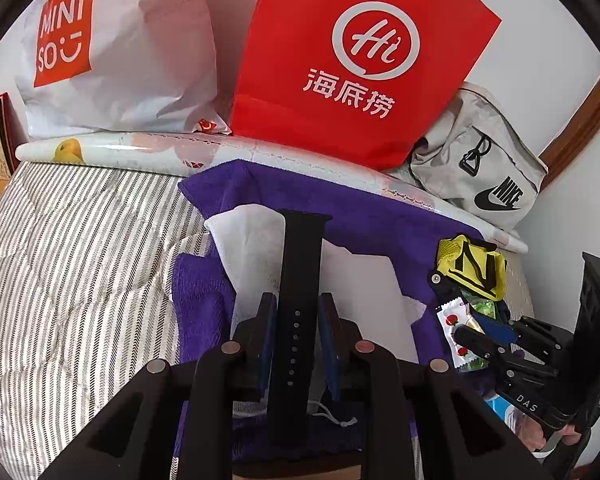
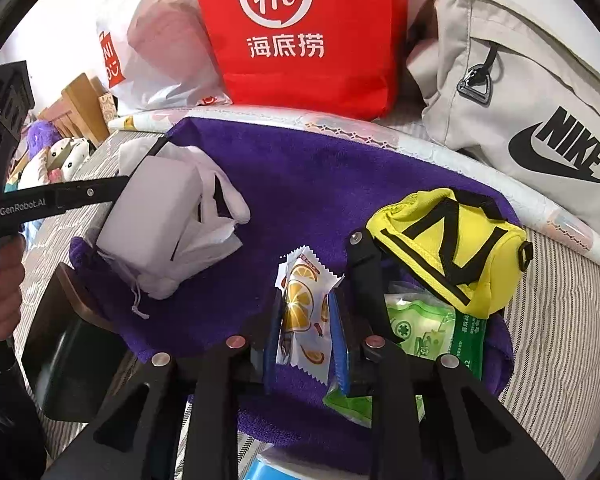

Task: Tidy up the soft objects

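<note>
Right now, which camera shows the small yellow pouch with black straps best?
The right wrist view: the yellow pouch is large and sharp there, lying on the purple towel just beyond the right gripper, which holds an orange-print sachet. In the left wrist view the pouch is small, near the right edge.

Both arms reach forward side by side, the left gripper (image 1: 296, 320) and the right gripper (image 2: 306, 328) each clamped tight.
</note>
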